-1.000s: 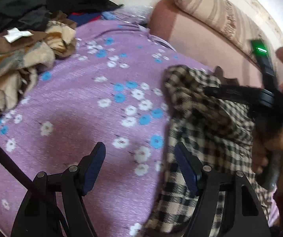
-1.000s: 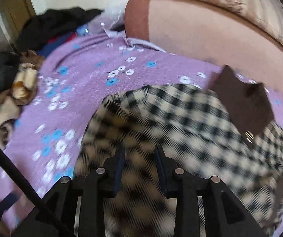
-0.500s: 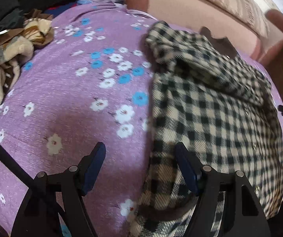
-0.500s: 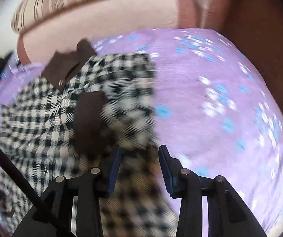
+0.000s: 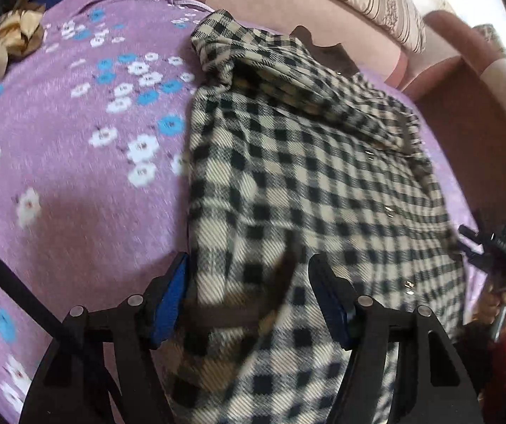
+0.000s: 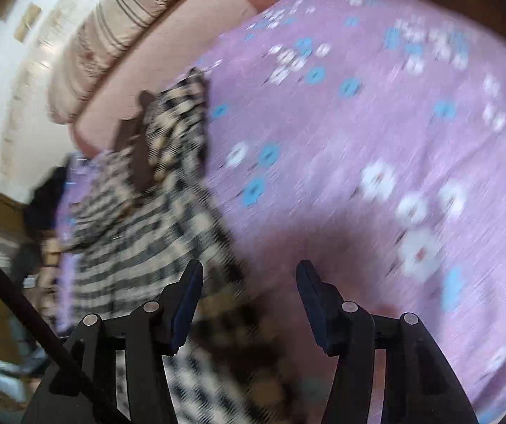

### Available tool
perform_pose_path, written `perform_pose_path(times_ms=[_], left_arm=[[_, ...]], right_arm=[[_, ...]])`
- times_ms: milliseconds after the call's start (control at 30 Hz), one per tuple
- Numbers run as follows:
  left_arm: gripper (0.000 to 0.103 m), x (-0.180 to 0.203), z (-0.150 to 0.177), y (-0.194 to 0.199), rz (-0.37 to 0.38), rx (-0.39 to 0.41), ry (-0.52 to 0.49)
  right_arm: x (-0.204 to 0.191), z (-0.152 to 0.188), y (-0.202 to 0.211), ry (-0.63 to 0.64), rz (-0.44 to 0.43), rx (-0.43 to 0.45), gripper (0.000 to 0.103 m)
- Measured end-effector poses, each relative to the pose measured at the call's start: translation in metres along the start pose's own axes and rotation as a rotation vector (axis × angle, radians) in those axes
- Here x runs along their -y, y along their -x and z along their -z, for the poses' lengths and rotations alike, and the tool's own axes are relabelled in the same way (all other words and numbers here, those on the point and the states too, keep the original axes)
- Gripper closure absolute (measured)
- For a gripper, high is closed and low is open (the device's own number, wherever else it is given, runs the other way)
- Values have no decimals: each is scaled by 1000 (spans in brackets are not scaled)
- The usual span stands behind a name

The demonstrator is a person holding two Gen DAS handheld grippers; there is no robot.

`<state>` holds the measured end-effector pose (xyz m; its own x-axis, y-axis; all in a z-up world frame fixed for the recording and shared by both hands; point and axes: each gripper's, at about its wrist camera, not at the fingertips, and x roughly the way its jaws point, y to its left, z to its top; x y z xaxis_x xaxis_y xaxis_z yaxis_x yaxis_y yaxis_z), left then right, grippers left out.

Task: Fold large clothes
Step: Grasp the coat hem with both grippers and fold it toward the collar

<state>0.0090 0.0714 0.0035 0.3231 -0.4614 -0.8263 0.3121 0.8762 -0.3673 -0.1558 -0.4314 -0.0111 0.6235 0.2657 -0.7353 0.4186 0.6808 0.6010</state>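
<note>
The checked shirt (image 5: 309,162) lies spread on the purple bedsheet (image 5: 76,176) with one sleeve folded across its top near the pink headboard (image 5: 281,3); the body folds look left to do. The left claw (image 5: 249,296) hangs open over the hem at the shirt's near end. The right claw (image 6: 249,300), jaws just opening and empty, straddles the shirt's side edge. Only the left view shows the other handheld tool; the right view is blurred.

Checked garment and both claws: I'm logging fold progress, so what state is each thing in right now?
Checked garment: lying on the purple floral bedspread, upper part folded over, still rumpled.
Left claw: open, garment's near edge between its jaws, not pinched.
Right claw: open, jaws have just been opening, holding nothing.
</note>
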Motion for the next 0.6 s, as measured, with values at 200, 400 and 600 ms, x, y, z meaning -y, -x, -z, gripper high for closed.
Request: perform_pose_path(times_ms=[200, 400, 600], left_arm=[[47, -17, 26, 13, 180, -7, 167], [56, -26, 61, 23, 281, 14, 267], [56, -30, 91, 29, 385, 36, 353]], right_arm=[[9, 37, -6, -97, -242, -88, 43], [11, 72, -5, -144, -362, -154, 43], [10, 102, 3, -116, -391, -169, 43]])
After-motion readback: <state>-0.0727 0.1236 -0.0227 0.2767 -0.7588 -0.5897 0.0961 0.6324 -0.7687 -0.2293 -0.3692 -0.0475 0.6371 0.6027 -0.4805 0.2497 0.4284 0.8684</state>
